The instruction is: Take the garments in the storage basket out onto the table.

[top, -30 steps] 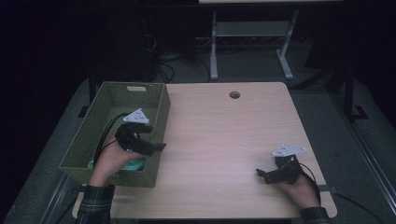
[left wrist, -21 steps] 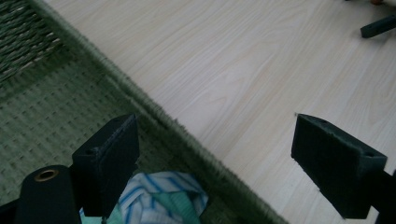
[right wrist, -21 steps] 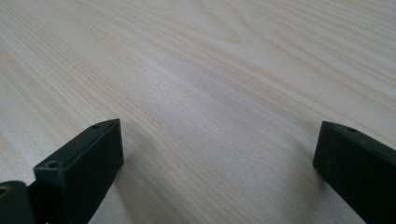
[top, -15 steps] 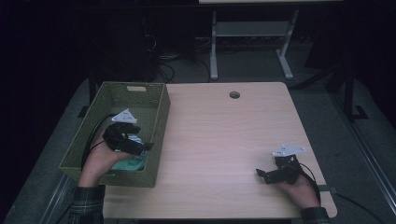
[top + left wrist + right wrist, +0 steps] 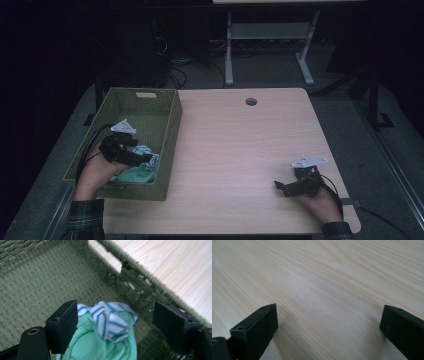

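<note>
The left gripper (image 5: 110, 322) is held inside the green woven basket (image 5: 150, 107), its jaws apart and just closing around a crumpled blue-striped cloth (image 5: 112, 320) lying on mint-green fabric (image 5: 92, 345). The cloth is judged soft, light and yielding; a raised fold offers the best purchase. The right gripper (image 5: 292, 186), jaws apart, rests on the table (image 5: 240, 145).

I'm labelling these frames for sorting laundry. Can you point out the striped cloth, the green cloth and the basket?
striped cloth (image 5: 110, 320): left gripper view, middle of its crumpled blue-and-white folds.
green cloth (image 5: 92, 345): left gripper view, the mint fabric below the striped one.
basket (image 5: 170, 120): high view, its right woven wall.
</note>
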`<state>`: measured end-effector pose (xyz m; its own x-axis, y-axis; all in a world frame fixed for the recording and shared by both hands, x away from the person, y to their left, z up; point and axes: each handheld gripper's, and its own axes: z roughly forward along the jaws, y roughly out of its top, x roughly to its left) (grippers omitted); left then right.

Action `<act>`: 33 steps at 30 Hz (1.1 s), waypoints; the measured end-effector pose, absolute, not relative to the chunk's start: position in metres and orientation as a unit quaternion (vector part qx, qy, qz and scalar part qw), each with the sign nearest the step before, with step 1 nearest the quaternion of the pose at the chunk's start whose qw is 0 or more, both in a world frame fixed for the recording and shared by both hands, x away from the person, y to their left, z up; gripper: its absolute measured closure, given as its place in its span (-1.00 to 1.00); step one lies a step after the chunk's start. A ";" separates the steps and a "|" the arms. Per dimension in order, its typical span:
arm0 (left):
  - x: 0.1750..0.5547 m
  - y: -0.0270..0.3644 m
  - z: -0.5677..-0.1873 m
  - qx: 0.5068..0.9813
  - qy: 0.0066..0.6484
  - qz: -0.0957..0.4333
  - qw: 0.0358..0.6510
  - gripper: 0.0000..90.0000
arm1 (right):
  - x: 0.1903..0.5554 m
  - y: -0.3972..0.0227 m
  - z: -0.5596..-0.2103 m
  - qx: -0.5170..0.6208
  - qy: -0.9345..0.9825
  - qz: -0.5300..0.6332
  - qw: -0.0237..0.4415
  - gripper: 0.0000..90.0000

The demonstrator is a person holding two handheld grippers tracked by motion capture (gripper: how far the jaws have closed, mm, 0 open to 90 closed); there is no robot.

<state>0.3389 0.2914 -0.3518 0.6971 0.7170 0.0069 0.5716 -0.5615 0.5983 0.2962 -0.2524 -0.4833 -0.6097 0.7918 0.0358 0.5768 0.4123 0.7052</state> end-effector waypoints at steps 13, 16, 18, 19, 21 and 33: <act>0.348 0.301 -0.371 0.886 0.383 0.101 0.241 -0.34 | 0.296 -0.252 -0.483 0.414 0.826 0.350 0.153 -0.97; 0.349 0.301 -0.373 0.888 0.387 0.100 0.227 -0.29 | 0.296 -0.252 -0.483 0.414 0.826 0.350 0.154 -0.97; 0.350 0.300 -0.374 0.887 0.392 0.102 0.224 -0.24 | 0.296 -0.252 -0.483 0.414 0.826 0.350 0.153 -0.97; 0.351 0.299 -0.375 0.889 0.391 0.101 0.216 -0.22 | 0.296 -0.252 -0.483 0.414 0.826 0.350 0.154 -0.97; 0.352 0.299 -0.376 0.890 0.391 0.101 0.212 -0.17 | 0.296 -0.252 -0.483 0.414 0.826 0.350 0.154 -0.97; 0.363 0.297 -0.389 0.910 0.368 0.090 0.169 -0.11 | 0.296 -0.252 -0.483 0.418 0.825 0.349 0.153 -0.97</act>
<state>0.3633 0.2973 -0.3891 0.7132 0.6998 0.0404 0.6387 -0.6725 0.3740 0.2964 -0.2516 -0.4833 -0.6041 0.7959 0.0387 0.5815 0.4071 0.7043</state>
